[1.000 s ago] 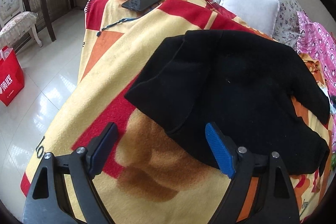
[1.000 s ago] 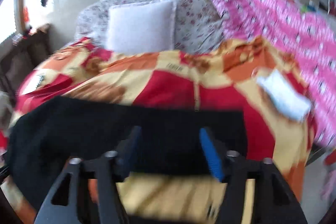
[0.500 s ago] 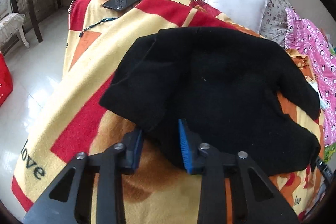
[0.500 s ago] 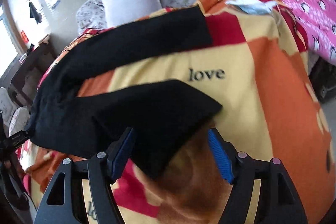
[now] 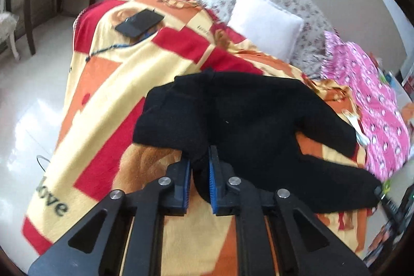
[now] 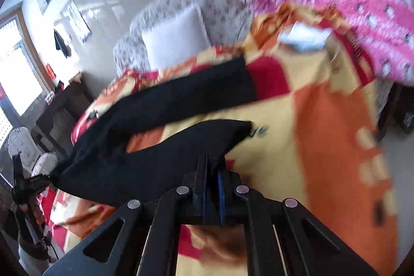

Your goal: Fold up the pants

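Black pants (image 5: 248, 120) on blanket (image 5: 108, 95): left hand-held gripper (image 5: 199, 172) and right hand-held gripper (image 6: 212, 172) each clenched on fabric; lift evenly, align legs.

In the left wrist view, bare blanket (image 5: 103, 105) lies open along the left of the frame. A phone (image 5: 139, 23) and its cord (image 5: 113, 47) sit at upper left, a white pillow (image 5: 266, 22) at upper centre, and pink bedding (image 5: 372, 100) crowds the right edge.
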Demonstrator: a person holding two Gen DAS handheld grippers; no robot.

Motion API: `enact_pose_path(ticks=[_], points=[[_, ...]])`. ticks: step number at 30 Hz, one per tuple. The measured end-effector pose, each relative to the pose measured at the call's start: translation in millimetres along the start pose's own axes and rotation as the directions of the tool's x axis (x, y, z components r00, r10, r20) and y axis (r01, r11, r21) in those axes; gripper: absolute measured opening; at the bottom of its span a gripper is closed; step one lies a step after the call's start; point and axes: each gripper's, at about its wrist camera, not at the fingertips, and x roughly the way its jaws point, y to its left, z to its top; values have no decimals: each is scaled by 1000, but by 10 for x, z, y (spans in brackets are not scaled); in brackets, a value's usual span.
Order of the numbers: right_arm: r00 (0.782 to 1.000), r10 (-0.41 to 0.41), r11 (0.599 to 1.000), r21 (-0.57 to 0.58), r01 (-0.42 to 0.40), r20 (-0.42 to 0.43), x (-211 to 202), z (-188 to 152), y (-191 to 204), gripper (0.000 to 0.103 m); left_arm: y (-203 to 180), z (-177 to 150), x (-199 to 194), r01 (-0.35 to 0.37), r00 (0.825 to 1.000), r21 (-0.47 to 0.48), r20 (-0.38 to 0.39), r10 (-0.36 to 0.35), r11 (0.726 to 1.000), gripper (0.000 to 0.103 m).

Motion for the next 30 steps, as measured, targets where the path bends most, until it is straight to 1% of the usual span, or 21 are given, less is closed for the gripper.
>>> enact_pose_path(ticks=[3,6,8,9,10,11,12,14,15,16,17,18,19,20,21,22,23,24,26,27,30], points=[[999,-17,1000,-17,18,36,-333,69,-69,6,10,-120,-213,32,999,15,-13,-32,999,9],[998,-44,999,-28,45,47,-566,59,-124,5,62,-256,-333,38,999,21,-37,-37,999,8],[998,-54,998,-15,55,37,-653,-9,-198,6,113,-343,-321,37,997,23,-65,-35,999,8],[998,-58,998,-10,58,22,-637,-45,-221,6,139,-442,-274,21,997,33,-76,-19,999,8],[997,-74,997,-16,74,-12,-573,-92,-256,6,160,-524,-215,10,997,36,-82,-7,999,8],[990,-115,993,-42,112,-82,-410,-188,-281,7,178,-607,-147,-8,995,40,-100,12,999,8],[983,-140,990,-51,135,-118,-290,-245,-314,10,195,-675,-91,-27,993,47,-117,32,999,9],[956,-221,975,-50,215,-193,-55,-375,-401,13,253,-764,-59,-49,989,53,-135,55,997,13],[941,-266,964,-60,259,-207,-19,-410,-421,13,286,-778,-77,-55,989,47,-138,61,997,18],[932,-300,954,-72,291,-203,-24,-405,-429,20,337,-783,-136,-67,988,38,-134,72,997,21],[935,-306,952,-79,296,-182,-71,-379,-383,28,358,-776,-180,-94,987,41,-128,99,995,21],[947,-280,959,-78,271,-159,-134,-342,-312,32,380,-753,-282,-149,983,61,-100,154,987,21],[959,-243,969,-78,234,-143,-176,-303,-227,37,410,-723,-360,-175,981,75,-73,180,982,21],[973,-191,979,-97,179,-132,-200,-273,-87,39,415,-672,-463,-193,980,85,-40,197,977,21],[980,-149,983,-124,133,-130,-190,-256,54,39,414,-631,-516,-190,981,84,-29,193,978,24],[987,-82,986,-156,61,-136,-139,-254,264,40,417,-607,-535,-181,983,80,-23,183,980,25],[988,-35,985,-172,8,-150,-80,-269,396,40,386,-554,-553,-164,986,76,-10,165,983,30],[985,22,980,-189,-55,-172,4,-300,552,40,367,-521,-537,-159,987,75,0,159,984,37],[963,131,958,-220,-185,-237,270,-380,902,40,285,-471,-467,-141,990,78,11,141,987,44],[952,155,947,-236,-219,-263,373,-454,1077,40,234,-456,-411,-121,993,80,11,121,989,46],[916,205,908,-281,-309,-346,701,-634,1499,40,115,-437,-198,-98,995,93,1,98,991,52]])
